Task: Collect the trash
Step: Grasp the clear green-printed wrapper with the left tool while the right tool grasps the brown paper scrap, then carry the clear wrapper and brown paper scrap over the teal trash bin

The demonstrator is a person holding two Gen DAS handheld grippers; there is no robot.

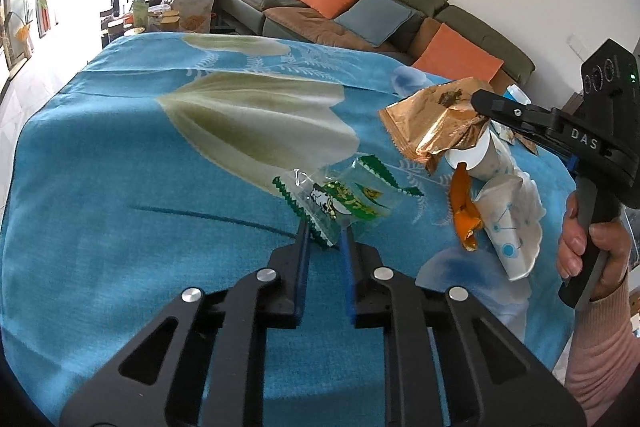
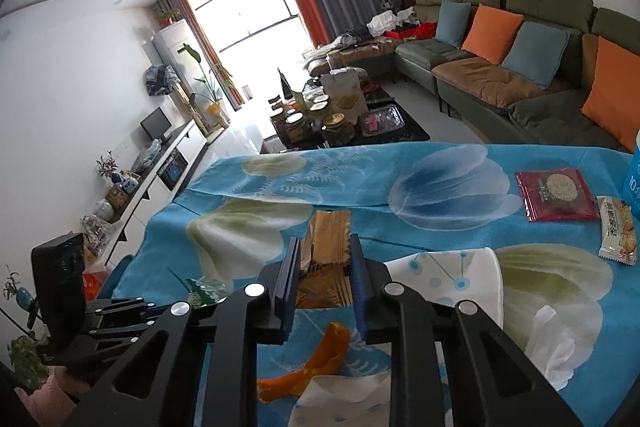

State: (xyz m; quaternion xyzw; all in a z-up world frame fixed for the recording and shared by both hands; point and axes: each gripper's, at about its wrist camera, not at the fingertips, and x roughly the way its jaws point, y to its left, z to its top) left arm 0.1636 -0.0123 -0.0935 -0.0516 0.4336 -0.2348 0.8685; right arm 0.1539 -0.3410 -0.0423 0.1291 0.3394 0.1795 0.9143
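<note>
A blue flower-printed cloth covers the table and carries all the trash. The left hand-held gripper has its fingers drawn in narrow on the near edge of a clear green-and-white candy wrapper, which lies near the middle of the cloth. The right hand-held gripper, gripped by a person's hand, is clamped on a crinkled gold foil wrapper that hangs off the cloth above the pile. Beneath it lie 2 crushed paper cups, white with blue dots, a piece of orange peel between them, and a crumpled white tissue beside them. Farther off lie a red biscuit packet and a smaller pale snack packet.
</note>
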